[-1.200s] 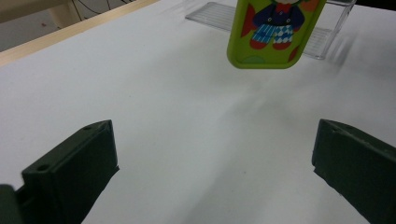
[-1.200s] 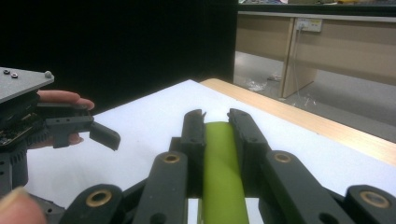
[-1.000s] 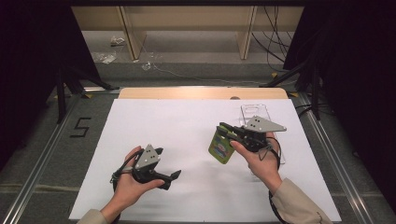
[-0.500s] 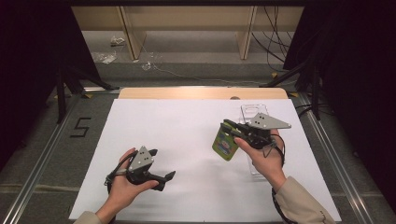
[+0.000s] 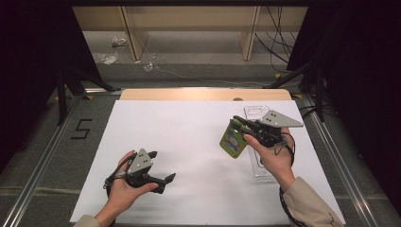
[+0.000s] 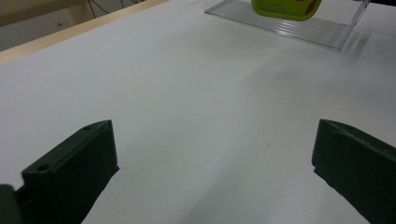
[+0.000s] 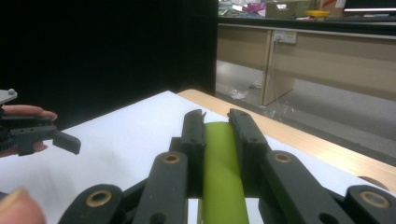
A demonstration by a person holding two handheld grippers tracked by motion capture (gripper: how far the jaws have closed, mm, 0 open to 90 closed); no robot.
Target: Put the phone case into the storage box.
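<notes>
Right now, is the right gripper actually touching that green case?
Touching. In the right gripper view the right gripper has both black jaws pressed against the sides of the green case, with no gap; the high view shows the case lifted off the table.

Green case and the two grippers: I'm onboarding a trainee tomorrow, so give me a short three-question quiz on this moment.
1. True or false: the right gripper is shut on the green case.
2. How do the left gripper's jaws stand? A) wide apart, nothing between them B) clamped on the case C) shut on nothing
3. What clear thing lies on the white table under the right hand?

Key: 1 true. 2 A. 3 a clear plastic tray.
</notes>
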